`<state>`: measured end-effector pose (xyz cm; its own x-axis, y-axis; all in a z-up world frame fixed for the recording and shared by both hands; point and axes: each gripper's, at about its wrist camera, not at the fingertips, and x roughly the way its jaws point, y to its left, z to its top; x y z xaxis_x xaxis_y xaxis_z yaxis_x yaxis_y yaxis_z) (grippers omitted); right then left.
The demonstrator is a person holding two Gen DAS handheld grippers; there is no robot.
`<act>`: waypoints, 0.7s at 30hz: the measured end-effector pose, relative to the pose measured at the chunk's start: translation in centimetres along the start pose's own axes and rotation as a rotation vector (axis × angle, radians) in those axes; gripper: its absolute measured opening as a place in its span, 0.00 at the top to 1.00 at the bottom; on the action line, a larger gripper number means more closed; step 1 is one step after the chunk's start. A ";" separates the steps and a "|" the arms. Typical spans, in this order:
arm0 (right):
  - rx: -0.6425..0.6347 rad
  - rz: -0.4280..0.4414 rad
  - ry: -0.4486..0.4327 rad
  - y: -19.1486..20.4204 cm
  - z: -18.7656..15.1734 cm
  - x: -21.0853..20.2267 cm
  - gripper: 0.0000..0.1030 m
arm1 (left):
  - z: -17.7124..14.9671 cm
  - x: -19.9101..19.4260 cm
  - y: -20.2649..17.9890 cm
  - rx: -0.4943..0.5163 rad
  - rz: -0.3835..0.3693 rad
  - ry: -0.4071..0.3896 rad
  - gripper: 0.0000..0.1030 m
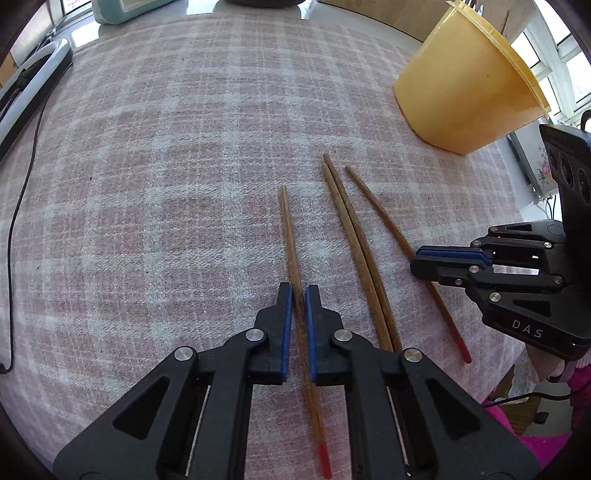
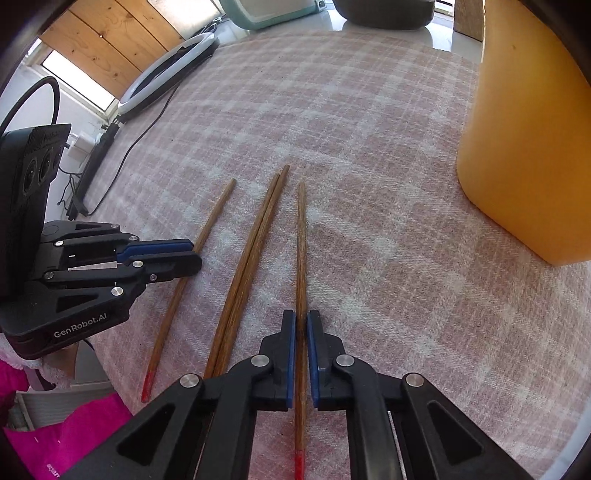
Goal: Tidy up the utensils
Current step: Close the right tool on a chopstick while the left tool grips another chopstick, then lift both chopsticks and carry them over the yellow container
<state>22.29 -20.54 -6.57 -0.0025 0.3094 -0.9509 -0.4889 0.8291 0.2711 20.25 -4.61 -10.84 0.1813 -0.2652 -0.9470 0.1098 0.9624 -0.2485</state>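
Several brown wooden chopsticks with red ends lie on the pink plaid cloth. In the left wrist view my left gripper (image 1: 298, 290) is shut on the leftmost chopstick (image 1: 290, 236). A pair of chopsticks (image 1: 351, 236) lies to its right. My right gripper (image 1: 415, 260) is shut on the rightmost chopstick (image 1: 373, 201). In the right wrist view my right gripper (image 2: 301, 317) is closed on that chopstick (image 2: 301, 240), with the pair (image 2: 255, 236) to its left and my left gripper (image 2: 195, 251) on the far-left chopstick (image 2: 218, 210). A yellow plastic cup (image 1: 472, 81) stands at the far right.
The yellow cup also shows close on the right in the right wrist view (image 2: 532, 140). A ring light (image 2: 166, 70) with a black cable (image 1: 22, 192) lies at the left edge of the cloth (image 1: 166, 147). A teal appliance (image 2: 266, 13) stands at the back.
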 end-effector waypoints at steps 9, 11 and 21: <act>-0.002 -0.006 0.026 0.4 1.2 0.4 0.97 | 1.3 0.7 -2.4 0.112 0.059 -0.004 0.95; -0.009 -0.005 0.031 0.4 1.2 0.3 0.97 | 1.1 0.7 -2.3 0.088 0.031 -0.018 0.95; 0.077 0.089 -0.161 -0.4 -1.1 -3.5 0.97 | -0.8 -3.0 -1.0 -0.081 -0.122 -0.165 0.97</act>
<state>21.58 -22.45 -3.53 0.0999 0.4489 -0.8880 -0.4248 0.8263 0.3699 18.82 -4.70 -7.97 0.3301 -0.3798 -0.8642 0.0629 0.9223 -0.3813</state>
